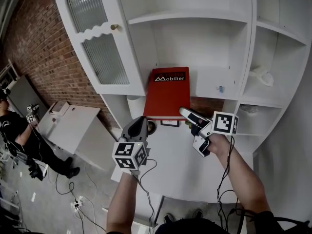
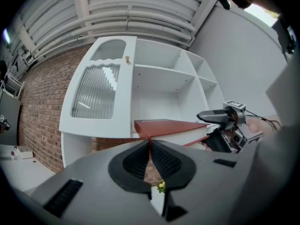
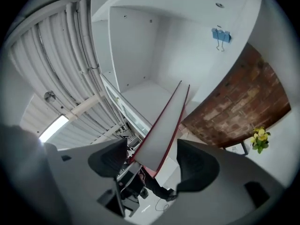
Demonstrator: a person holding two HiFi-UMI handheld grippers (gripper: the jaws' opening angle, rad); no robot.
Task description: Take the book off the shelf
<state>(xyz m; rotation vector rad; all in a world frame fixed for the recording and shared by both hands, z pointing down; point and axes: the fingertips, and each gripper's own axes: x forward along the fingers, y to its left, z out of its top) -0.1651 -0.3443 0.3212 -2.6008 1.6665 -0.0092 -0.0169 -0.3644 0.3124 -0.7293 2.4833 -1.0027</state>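
Fingers (image 3: 199, 165) apart around book (image 3: 161, 130), right gripper (image 3: 152, 154)

One book (image 1: 167, 92); two tongs: left tongs (image 2: 150, 144), right tongs (image 3: 152, 156); one blue clip (image 1: 221, 88); perhaps one picture frame (image 1: 169, 123).

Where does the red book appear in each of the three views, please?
Head view: the red book lies flat at the centre, sticking out from the white shelf.
Left gripper view: just right of centre, seen side-on with its pale page edge showing.
Right gripper view: at the centre, seen edge-on and slanting up to the right.
Shared landmark: the brick wall shows in all three.
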